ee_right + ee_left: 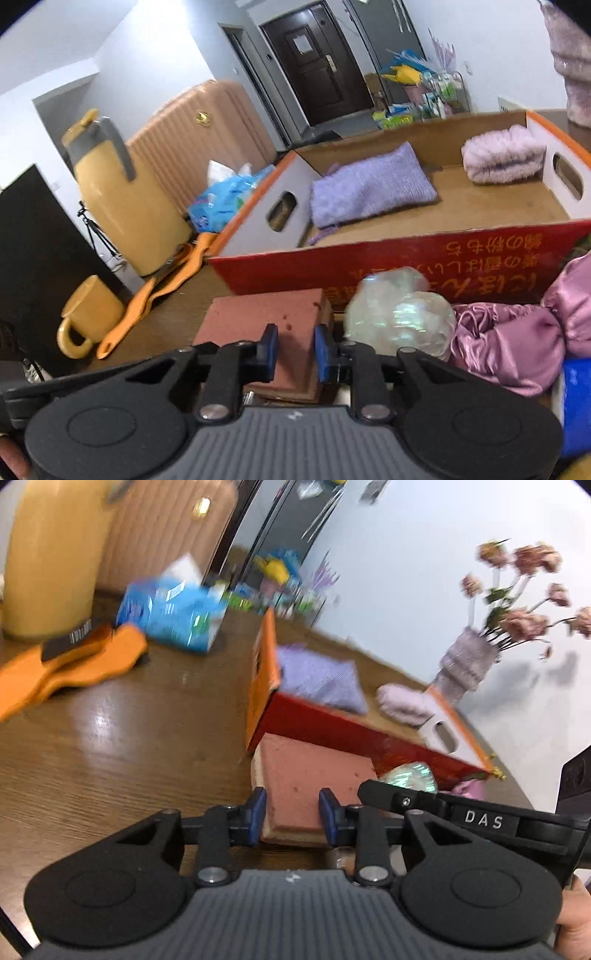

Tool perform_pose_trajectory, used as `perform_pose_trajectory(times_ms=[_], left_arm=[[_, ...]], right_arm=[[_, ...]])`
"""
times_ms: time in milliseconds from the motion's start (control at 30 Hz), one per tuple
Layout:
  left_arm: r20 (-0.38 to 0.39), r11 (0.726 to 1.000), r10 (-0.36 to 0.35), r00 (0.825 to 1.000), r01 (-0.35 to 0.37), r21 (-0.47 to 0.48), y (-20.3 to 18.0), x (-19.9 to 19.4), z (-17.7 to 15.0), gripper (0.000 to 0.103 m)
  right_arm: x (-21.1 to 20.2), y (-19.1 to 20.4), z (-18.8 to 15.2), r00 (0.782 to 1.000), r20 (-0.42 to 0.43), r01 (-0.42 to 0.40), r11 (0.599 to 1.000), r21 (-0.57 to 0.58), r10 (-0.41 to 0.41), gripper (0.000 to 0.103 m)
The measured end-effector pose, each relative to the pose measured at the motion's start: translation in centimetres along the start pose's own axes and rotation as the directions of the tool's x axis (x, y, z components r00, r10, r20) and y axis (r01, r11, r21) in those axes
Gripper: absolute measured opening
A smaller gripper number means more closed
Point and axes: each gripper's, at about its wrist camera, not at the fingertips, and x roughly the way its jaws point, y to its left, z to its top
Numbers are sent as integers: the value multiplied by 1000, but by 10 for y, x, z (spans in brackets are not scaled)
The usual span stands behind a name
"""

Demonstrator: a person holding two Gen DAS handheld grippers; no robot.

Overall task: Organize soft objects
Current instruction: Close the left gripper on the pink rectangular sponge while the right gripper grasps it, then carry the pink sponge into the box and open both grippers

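Note:
A pink-red sponge [314, 775] lies on the wooden table against the red cardboard box [332, 727]. My left gripper [293, 812] has its blue pads on both sides of the sponge's near end, shut on it. My right gripper [295, 349] pinches the same sponge [258, 314] from its own side; one black finger [384, 794] of it shows in the left wrist view. Inside the box [406, 254] lie a purple knitted pouch [369, 188] and a fluffy lilac bundle [502, 155]. An iridescent mesh ball [399, 314] and pink satin cloth [509, 339] sit beside the sponge.
On the table to the left stand a yellow thermos jug [125, 206] and a yellow mug [88, 314], with orange flat tools [155, 291] and a blue tissue pack [225, 199] nearby. A vase of pink flowers [469, 657] stands behind the box. A blue object [576, 402] is at the right edge.

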Motion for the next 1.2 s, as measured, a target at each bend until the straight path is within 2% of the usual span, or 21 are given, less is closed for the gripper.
perform_pose_trajectory(times_ms=[67, 133, 233, 367, 500, 567, 633, 767, 867, 933, 1033, 1100, 1200], left_arm=[[39, 999, -19, 999, 18, 30, -10, -27, -6, 31], [47, 999, -36, 998, 36, 5, -18, -53, -21, 31], [51, 999, -45, 998, 47, -20, -32, -85, -59, 31], [-23, 999, -40, 999, 40, -8, -60, -106, -112, 31], [-100, 996, -76, 992, 80, 37, -79, -111, -138, 32], [-111, 994, -99, 989, 102, 29, -79, -113, -141, 34], [-102, 995, -94, 990, 98, 37, -80, -113, -143, 42], [-106, 996, -84, 991, 86, 14, -77, -107, -137, 42], [-112, 995, -99, 989, 97, -24, -70, -100, -134, 42], [-128, 992, -122, 984, 118, -38, -68, -96, -134, 35], [-114, 992, -125, 986, 122, -33, -67, -94, -131, 32], [-91, 990, -136, 987, 132, -45, -68, -95, -120, 31], [-16, 988, -156, 988, 156, 2, -74, -96, -83, 31]], right_arm=[[-30, 14, -4, 998, 51, -19, 998, -63, 22, 20], [-61, 22, -14, 995, 82, -45, 994, -97, 53, 20], [-102, 20, -47, 993, 78, -88, 994, -61, 93, 20], [-137, 4, -101, 997, 31, -65, 998, 0, 65, 19], [-167, -15, -140, 1000, 12, -30, 998, 59, 29, 20], [-178, -27, -150, 999, 33, -42, 993, 115, 38, 21], [-186, -33, -156, 998, 55, -22, 992, 128, 16, 21], [-189, -40, -161, 997, 74, -39, 989, 139, 29, 22], [-183, -40, -160, 997, 60, -54, 989, 137, 47, 23], [-176, -39, -158, 996, 52, -84, 986, 146, 77, 23], [-168, -42, -155, 993, 64, -111, 980, 165, 102, 22], [-167, -43, -148, 991, 75, -121, 977, 176, 109, 21], [-172, -31, -115, 983, 140, -137, 984, 110, 121, 21]])
